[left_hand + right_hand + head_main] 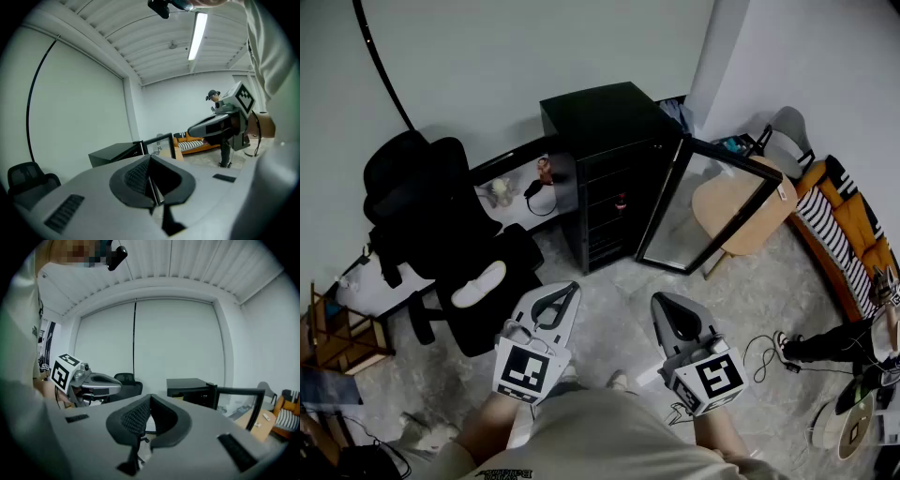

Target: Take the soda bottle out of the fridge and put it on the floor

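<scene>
Holds left tool [565, 292] and right tool [664, 305] pressed together, empty, far from fridge [595, 112], open for reaching soda bottle [621, 201]

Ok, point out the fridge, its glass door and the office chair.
fridge [600, 111], head view, on its black top.
glass door [736, 157], head view, on its upper frame bar.
office chair [417, 183], head view, on the backrest.

Grey left gripper [569, 288], grey right gripper [661, 301], beige shirt [591, 429]
</scene>
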Action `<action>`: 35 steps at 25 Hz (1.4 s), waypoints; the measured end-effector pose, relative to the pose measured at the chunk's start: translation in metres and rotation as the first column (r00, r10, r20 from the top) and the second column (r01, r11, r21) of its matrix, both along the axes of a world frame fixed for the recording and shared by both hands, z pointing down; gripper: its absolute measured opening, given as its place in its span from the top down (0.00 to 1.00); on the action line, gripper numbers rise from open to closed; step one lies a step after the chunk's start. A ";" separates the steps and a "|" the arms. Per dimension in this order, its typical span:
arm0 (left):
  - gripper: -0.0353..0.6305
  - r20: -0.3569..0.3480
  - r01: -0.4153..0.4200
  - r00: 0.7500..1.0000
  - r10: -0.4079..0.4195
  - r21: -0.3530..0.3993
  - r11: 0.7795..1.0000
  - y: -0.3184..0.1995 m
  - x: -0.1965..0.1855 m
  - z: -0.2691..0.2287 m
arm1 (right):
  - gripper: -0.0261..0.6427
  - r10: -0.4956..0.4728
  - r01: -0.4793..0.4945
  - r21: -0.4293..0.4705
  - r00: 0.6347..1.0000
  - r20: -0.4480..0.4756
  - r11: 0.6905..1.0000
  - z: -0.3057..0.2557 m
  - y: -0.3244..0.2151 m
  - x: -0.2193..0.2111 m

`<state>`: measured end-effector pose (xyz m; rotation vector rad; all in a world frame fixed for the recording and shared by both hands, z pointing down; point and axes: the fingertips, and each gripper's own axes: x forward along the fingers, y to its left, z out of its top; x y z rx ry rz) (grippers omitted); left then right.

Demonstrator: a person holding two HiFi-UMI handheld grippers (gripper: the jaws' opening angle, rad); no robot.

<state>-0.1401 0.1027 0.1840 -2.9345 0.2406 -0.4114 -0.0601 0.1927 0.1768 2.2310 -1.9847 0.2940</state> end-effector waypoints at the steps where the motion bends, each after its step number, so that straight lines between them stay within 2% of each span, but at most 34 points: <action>1: 0.94 0.002 0.001 1.000 -0.001 -0.001 1.000 0.001 0.002 0.001 | 0.97 -0.009 0.009 0.006 1.000 0.009 1.000 0.002 0.001 0.001; 10: 0.94 0.021 0.025 0.999 -0.024 -0.005 1.000 0.015 0.022 0.006 | 0.97 -0.046 0.046 0.000 0.999 0.017 0.999 0.012 0.014 0.021; 19: 0.94 0.036 0.091 0.995 -0.091 -0.011 0.996 0.040 0.043 0.018 | 0.97 -0.099 0.099 -0.042 0.995 0.014 0.994 0.031 0.033 0.048; 27: 0.94 0.039 0.148 0.988 -0.147 0.001 0.989 0.056 0.050 0.022 | 0.97 -0.140 0.142 -0.045 0.989 0.043 0.989 0.049 0.046 0.060; 35: 0.94 0.046 0.134 0.990 -0.134 -0.001 0.991 0.049 0.068 0.033 | 0.97 -0.132 0.134 -0.032 0.989 0.063 0.991 0.058 0.036 0.079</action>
